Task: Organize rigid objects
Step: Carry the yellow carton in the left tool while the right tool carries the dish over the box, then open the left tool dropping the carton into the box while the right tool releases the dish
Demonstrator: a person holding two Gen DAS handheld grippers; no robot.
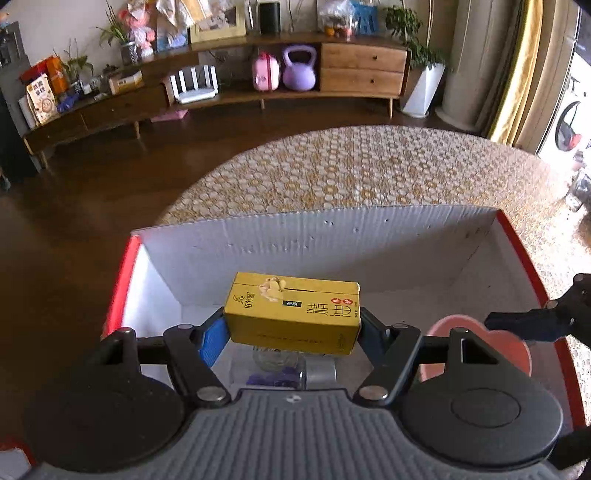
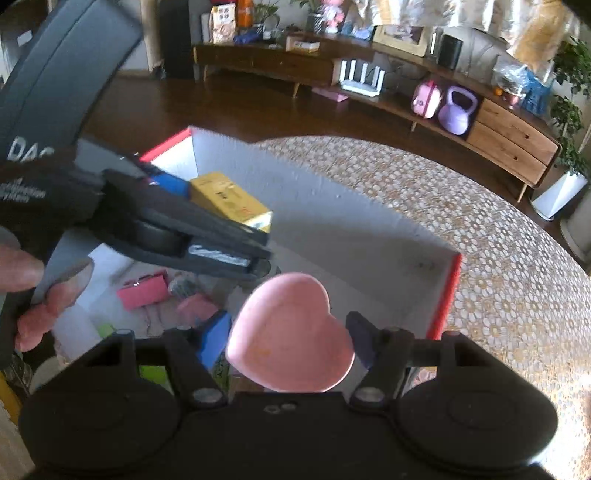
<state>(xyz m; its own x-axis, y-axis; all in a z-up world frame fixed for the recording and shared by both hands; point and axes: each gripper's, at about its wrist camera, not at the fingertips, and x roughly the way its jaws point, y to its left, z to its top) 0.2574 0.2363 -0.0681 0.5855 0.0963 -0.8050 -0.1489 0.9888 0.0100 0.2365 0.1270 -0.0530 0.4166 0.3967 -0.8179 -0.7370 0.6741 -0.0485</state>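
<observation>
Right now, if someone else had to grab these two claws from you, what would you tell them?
Left claw: shut on the yellow carton, held over the red-edged box.
Right claw: shut on the pink heart dish, also over the box.
Done: a pink case and other small items already lie inside.
Left: lower both, release them in the box.

Probably a home living room: a long wooden sideboard (image 1: 221, 92) with potted plants (image 1: 406, 26), a kettlebell (image 1: 299, 68).
</observation>
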